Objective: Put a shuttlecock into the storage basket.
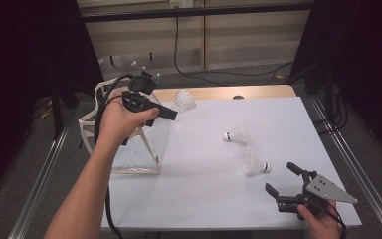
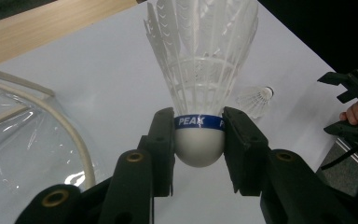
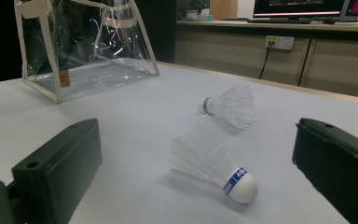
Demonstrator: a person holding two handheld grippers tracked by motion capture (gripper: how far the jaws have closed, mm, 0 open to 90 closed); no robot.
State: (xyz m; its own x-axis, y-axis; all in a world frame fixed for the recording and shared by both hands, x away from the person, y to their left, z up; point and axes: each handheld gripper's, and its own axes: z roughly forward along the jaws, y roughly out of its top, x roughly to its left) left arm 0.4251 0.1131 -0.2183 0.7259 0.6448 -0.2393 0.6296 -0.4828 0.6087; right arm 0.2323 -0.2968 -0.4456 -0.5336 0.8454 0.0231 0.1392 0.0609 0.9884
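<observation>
High view first: at the far left of the white table [image 1: 204, 199] stands our clear plastic tote bag [image 1: 129, 149] with its cream trim, and our left gripper [image 1: 171, 113] hangs just beside its right edge, pinching a white feather shuttlecock [image 1: 184, 101] whose skirt fans out toward the far side. From the left gripper view we see the jaws pressed on either side of the cork head of that shuttlecock [image 2: 200, 93], right at the blue band, with the rounded cork bulging below the pads. We judge that this grip is thin: the cork is smooth and domed, so any tilt or jolt on the way over the bag's rim [image 2: 51, 112] could let it squirt out and roll off the near or far edge. The feathers could also catch the bag's handle loop or the stiff trim and bend, or the flimsy bag could tip if we brush it. Moving right, two more shuttlecocks lie on their sides mid-table, one farther [image 1: 236, 135] and one nearer [image 1: 255, 167]. At the near right our right gripper [image 1: 283, 180] rests with its jaws spread wide and nothing between them, aimed at the nearer shuttlecock [image 3: 214, 163]. If we close on the feathers rather than the cork, we would likely crush them or flick the thing away.
</observation>
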